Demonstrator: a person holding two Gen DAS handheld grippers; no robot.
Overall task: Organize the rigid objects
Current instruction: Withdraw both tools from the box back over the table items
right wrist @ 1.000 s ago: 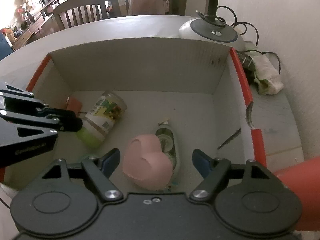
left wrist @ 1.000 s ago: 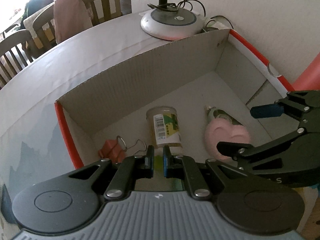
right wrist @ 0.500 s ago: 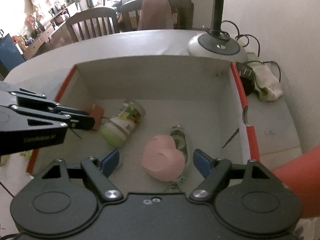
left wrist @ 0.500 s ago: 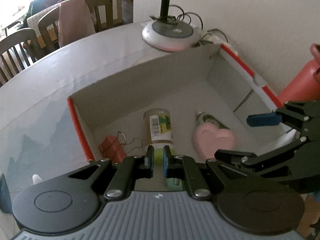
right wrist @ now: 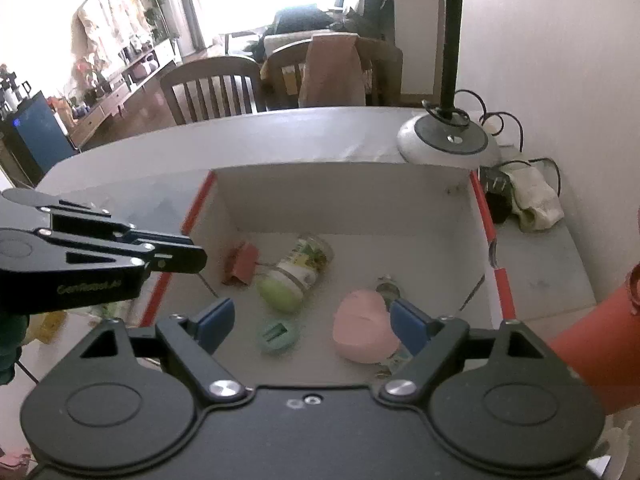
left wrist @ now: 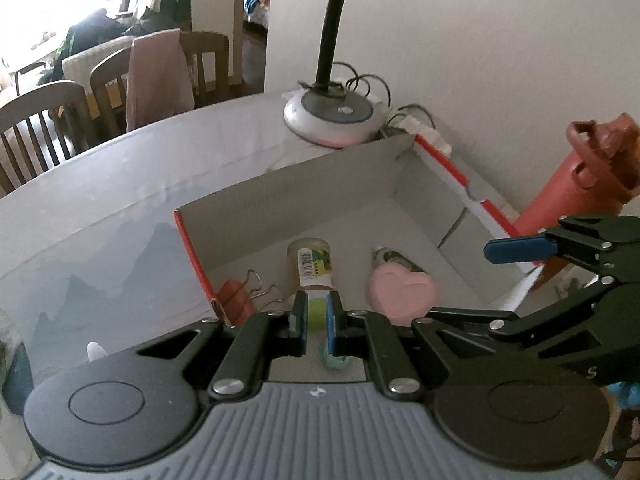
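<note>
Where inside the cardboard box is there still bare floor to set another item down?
Bare floor runs along the far wall of the cardboard box and into its right side, beyond the pink heart. The near left is crowded: red binder clip, labelled jar and round green item lie close together.

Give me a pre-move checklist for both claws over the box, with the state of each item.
1. Left claw empty and shut: ok.
2. Right claw holding nothing, jaws opening: ok.
3. Jar, pink heart, red clip and green disc lie inside the box: ok.
4. Both claws clear of the box walls: ok.
5. Red bottle stands outside the box: not ok.
6. More items left on the table: cannot tell.
</note>
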